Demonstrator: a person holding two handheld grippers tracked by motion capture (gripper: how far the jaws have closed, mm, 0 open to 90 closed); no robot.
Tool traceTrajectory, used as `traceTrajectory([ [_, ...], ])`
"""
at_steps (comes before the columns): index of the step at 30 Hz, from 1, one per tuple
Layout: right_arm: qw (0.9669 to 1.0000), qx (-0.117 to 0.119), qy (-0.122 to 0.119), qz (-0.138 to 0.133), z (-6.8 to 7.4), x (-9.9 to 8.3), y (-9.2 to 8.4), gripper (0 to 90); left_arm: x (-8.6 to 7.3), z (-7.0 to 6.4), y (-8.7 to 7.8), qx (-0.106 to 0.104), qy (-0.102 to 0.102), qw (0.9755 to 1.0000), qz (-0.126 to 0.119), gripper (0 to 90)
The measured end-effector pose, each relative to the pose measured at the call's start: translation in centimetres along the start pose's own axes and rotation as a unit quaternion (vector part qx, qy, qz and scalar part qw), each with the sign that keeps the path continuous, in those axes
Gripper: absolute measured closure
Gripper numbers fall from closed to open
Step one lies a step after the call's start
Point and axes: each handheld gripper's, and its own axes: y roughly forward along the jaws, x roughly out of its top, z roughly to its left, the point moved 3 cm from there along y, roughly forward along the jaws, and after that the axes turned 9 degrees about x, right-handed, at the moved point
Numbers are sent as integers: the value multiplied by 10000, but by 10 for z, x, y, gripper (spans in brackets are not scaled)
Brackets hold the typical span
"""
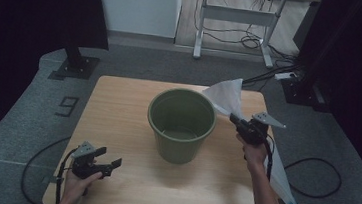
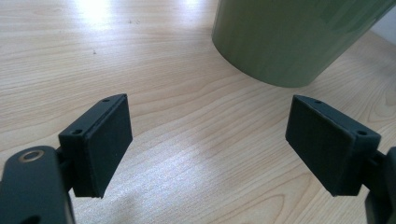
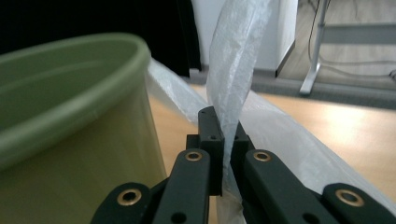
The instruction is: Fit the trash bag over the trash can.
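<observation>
Pinching the white plastic bag in my right gripper, I lift it beside the green bin for lining; my left gripper rests spread near the table's front-left corner.

Left gripper low, jaws wide apart; right gripper raised, jaws clamped together

Grey carpet is covering the floor around the wooden table. Beyond the table, a white-framed desk is standing against a pale wall, cables lying beneath it. Black curtains are hanging on both sides.
</observation>
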Motion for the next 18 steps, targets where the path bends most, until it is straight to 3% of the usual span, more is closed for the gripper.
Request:
traceTrajectory([
  [10, 9981, -103, 92, -605, -6, 42, -30, 887, 0, 0, 3, -15, 7, 10000, 26, 145],
  [13, 9972, -178, -67, -724, -3, 55, -40, 887, 0, -2, 5, -32, 12, 10000, 46, 145],
  [18, 9946, -145, -69, -1026, -1, 73, -56, 887, -1, -3, 6, -34, 30, 10000, 61, 145],
])
